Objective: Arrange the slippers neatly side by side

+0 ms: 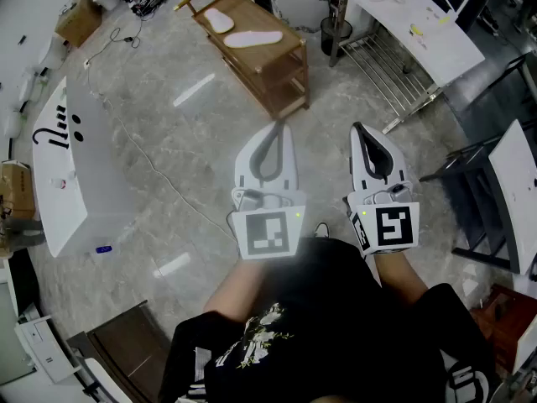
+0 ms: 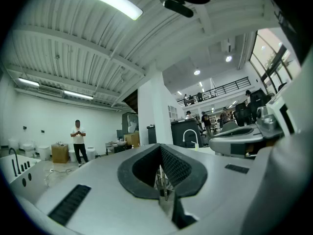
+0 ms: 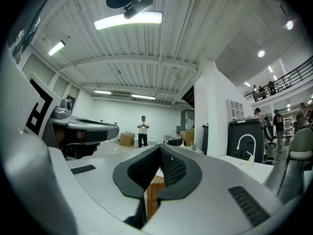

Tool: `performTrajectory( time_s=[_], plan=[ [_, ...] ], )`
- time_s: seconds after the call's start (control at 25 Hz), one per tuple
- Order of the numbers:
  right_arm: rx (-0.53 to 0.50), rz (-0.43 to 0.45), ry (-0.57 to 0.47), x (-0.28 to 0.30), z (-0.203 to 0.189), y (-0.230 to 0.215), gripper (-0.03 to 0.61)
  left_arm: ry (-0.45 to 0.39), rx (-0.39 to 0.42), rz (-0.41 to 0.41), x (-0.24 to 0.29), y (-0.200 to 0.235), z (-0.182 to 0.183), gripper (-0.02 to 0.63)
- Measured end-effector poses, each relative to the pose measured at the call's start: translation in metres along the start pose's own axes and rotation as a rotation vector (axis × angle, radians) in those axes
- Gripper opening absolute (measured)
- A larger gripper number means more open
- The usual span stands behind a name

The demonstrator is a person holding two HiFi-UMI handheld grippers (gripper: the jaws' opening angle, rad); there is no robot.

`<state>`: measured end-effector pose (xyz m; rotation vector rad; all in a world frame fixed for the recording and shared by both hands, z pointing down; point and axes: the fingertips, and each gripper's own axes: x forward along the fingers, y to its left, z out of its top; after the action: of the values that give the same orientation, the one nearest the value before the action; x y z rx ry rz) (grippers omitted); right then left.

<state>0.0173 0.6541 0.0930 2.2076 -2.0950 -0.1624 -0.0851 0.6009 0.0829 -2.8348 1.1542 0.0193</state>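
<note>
In the head view, the two flat white slippers lie on top of a low slatted wooden table (image 1: 289, 64) that stands on the grey marble floor, ahead of the person and off to the left. The farther slipper (image 1: 220, 21) runs on a slant. The nearer slipper (image 1: 252, 37) lies more nearly crosswise, so the two are splayed rather than parallel. Whether they touch cannot be told. The left gripper (image 1: 280, 133) and the right gripper (image 1: 361, 133) are held level, side by side and close to the body, both well apart from the table. The left one stands nearer the slippers, and its line comes closer to the table's near end.

In the left gripper view, the dark ribbed fingers meet at their tips with nothing between them. No slipper is in view, only the open hall.

In the right gripper view, the fingers are likewise pressed together and empty. A sliver of pale wood shows through the slit below them, probably the table.

Judged from this, the reach has to go forward and leftward, and the nearer, crosswise slipper is probably the first to be turned.
</note>
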Motion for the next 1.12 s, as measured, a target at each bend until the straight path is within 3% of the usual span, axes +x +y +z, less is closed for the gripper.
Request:
performTrajectory(
  time_s=[0.52, 1.12],
  plan=[
    [0.049, 0.024, -0.022, 0.004, -0.003, 0.017, -0.002, 0.009, -0.025, 0.011, -0.006, 0.015, -0.009, 0.002],
    [0.039, 0.100, -0.008, 0.022, -0.007, 0.074, -0.002, 0.039, -0.046, 0.069, -0.034, 0.062, -0.029, 0.002]
  ],
)
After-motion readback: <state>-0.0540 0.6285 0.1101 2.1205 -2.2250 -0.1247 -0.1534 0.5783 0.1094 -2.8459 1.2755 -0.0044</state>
